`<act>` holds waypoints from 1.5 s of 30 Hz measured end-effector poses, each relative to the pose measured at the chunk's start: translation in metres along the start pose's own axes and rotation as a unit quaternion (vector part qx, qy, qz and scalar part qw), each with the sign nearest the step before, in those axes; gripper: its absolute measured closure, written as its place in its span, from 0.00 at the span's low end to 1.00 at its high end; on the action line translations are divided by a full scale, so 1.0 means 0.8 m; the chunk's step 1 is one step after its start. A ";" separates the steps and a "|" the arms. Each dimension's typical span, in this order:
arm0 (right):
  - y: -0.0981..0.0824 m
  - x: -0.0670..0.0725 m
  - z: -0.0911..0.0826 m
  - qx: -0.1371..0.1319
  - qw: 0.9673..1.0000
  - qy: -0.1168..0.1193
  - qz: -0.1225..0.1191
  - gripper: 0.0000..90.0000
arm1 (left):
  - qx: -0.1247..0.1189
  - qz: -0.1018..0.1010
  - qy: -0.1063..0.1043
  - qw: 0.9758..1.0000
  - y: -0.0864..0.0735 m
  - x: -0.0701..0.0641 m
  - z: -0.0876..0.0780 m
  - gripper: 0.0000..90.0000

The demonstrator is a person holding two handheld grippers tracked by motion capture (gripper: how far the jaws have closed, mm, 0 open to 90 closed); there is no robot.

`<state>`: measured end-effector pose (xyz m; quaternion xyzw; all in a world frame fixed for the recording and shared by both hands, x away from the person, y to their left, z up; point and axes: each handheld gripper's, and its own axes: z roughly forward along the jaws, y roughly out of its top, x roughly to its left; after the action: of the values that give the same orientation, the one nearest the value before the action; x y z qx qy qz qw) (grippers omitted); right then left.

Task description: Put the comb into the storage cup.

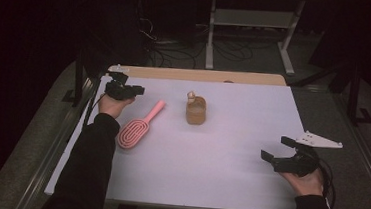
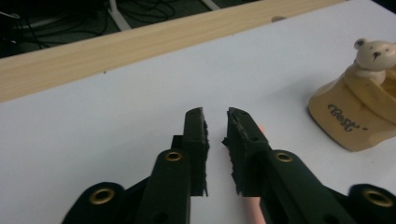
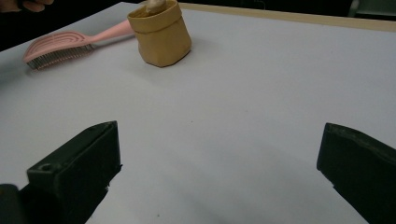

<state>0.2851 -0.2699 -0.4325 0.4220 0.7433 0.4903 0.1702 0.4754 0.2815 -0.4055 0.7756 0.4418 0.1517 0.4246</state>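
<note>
Near the desk's far-left corner your left gripper hovers w/ jaws nearly closed, a thin gap between them, nothing held. Just below it lies the pink hairbrush, handle pointing toward the far edge, head toward you. Mid-desk, nearer the far edge, stands a tan bear-topped cup. At the right edge your right gripper sits w/ jaws spread wide, empty, over the white desk.
</note>
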 end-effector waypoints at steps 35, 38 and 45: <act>-0.001 -0.002 0.001 0.006 1.000 0.001 0.001 0.00 | 0.144 0.031 0.013 0.989 -0.012 -0.033 0.079 1.00; -0.002 -0.002 0.002 0.008 1.000 0.001 -0.001 0.00 | 0.150 0.034 0.008 0.988 -0.014 -0.035 0.081 1.00; -0.002 -0.002 0.003 0.009 1.000 0.000 0.000 0.00 | 0.175 0.057 0.002 0.983 -0.013 -0.041 0.081 1.00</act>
<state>0.2869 -0.2702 -0.4349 0.4236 0.7479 0.4834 0.1658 0.4912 0.2234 -0.4477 0.8615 0.4172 0.0974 0.2725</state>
